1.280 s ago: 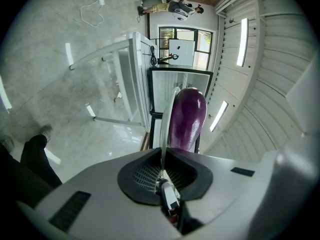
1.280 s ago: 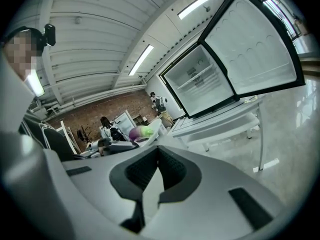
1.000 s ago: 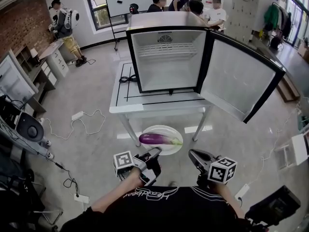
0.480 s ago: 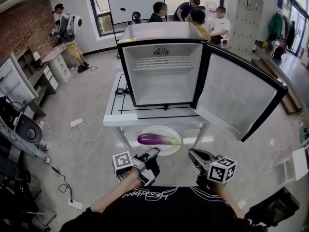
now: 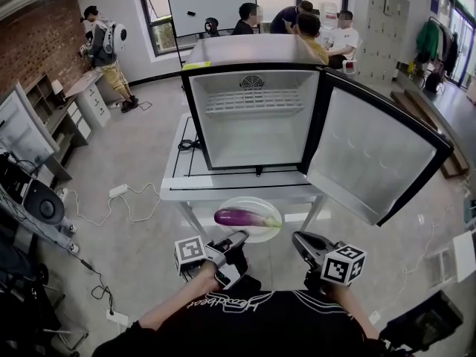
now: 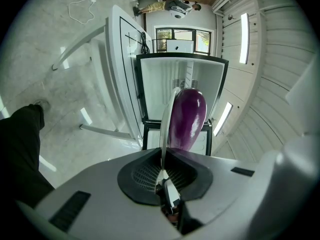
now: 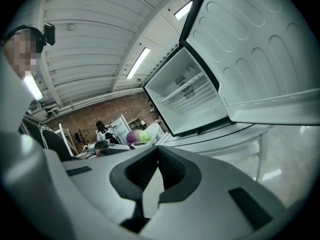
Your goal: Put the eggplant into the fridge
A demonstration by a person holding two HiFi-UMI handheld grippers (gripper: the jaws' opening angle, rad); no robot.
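Observation:
A purple eggplant (image 5: 240,217) lies on a white plate (image 5: 262,231) that hangs in the air at the front edge of the white table (image 5: 186,188). My left gripper (image 5: 238,239) is shut on the plate's near-left rim, and my right gripper (image 5: 299,241) is shut on its near-right rim. In the left gripper view the plate (image 6: 164,129) stands edge-on between the jaws of the left gripper (image 6: 162,171), with the eggplant (image 6: 187,119) just beyond. The right gripper (image 7: 152,176) shows white rim between its pads. The small fridge (image 5: 256,117) stands open and empty on the table.
The fridge door (image 5: 372,151) swings wide to the right, overhanging the table. Cables (image 5: 126,192) trail on the floor at the left, beside desks and equipment. Several people (image 5: 297,13) sit behind the fridge, and one person (image 5: 100,39) stands by the brick wall.
Both grippers have carried the plate and eggplant forward, toward the table and fridge. The grip on the rim looks the same.

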